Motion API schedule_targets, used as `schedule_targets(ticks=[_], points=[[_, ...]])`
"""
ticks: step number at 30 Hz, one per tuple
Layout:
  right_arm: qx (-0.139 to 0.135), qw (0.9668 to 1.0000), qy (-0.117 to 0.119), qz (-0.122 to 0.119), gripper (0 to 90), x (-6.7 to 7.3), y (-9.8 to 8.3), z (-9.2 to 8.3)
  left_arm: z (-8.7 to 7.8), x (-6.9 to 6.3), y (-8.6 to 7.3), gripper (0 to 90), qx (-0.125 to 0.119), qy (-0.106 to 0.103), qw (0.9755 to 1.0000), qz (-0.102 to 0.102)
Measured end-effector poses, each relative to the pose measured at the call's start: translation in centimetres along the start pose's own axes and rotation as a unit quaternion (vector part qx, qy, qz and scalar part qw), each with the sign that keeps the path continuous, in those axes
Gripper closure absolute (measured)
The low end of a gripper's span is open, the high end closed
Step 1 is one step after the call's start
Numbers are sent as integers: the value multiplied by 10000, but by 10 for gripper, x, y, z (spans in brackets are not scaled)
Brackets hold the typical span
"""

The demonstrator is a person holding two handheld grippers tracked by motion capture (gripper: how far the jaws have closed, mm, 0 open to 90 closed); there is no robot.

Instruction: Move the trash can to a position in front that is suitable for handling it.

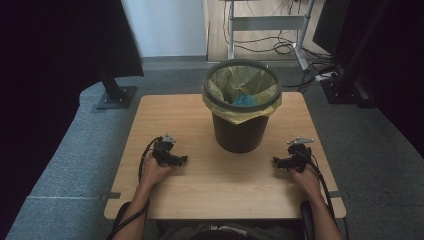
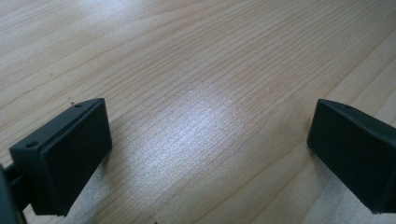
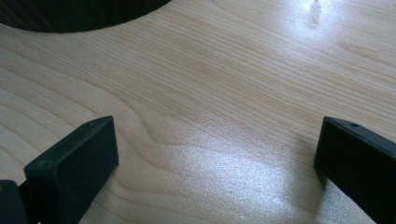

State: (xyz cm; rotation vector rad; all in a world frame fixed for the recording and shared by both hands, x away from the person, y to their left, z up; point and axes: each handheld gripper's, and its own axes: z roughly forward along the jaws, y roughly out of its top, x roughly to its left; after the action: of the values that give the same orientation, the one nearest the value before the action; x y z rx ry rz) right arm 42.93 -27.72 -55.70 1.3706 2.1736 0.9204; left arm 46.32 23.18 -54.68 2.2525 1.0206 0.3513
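A black bin (image 1: 241, 107) lined with a yellow bag is seen upright near the surface's (image 1: 220, 192) far edge, midway between the left hand-held gripper (image 1: 183, 160) and right hand-held gripper (image 1: 275, 161), both released, empty, about equally near

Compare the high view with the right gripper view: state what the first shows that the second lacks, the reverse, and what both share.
High view alone: the yellow liner with something blue inside, the left gripper and both hands. Right gripper view alone: a close look between the right gripper jaws, wide apart over bare wood. Shared: the wooden table, the dark bin and the right gripper.
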Motion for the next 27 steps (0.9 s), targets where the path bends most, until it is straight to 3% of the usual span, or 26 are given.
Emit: schedule_targets(ticks=[9,13,17,20,25,27], points=[[0,10000,10,-19,0,0,0,0,1,0,2,0,15,6,10000,-13],[10,10000,44,-45,0,-1,1,1,2,-1,6,0,131,21,9999,-28],[110,9999,93,-43,6,-3,3,0,1,2,10,0,251,-130,9996,-16],[143,9998,132,74,7,-6,7,-1,-1,3,17,0,149,-176,9997,-76],[1,9997,201,112,10,-8,21,-7,-10,5,35,0,-29,-201,9995,-243],[-74,9996,251,115,12,-9,28,-10,-11,5,42,0,-89,-204,9995,-223]])
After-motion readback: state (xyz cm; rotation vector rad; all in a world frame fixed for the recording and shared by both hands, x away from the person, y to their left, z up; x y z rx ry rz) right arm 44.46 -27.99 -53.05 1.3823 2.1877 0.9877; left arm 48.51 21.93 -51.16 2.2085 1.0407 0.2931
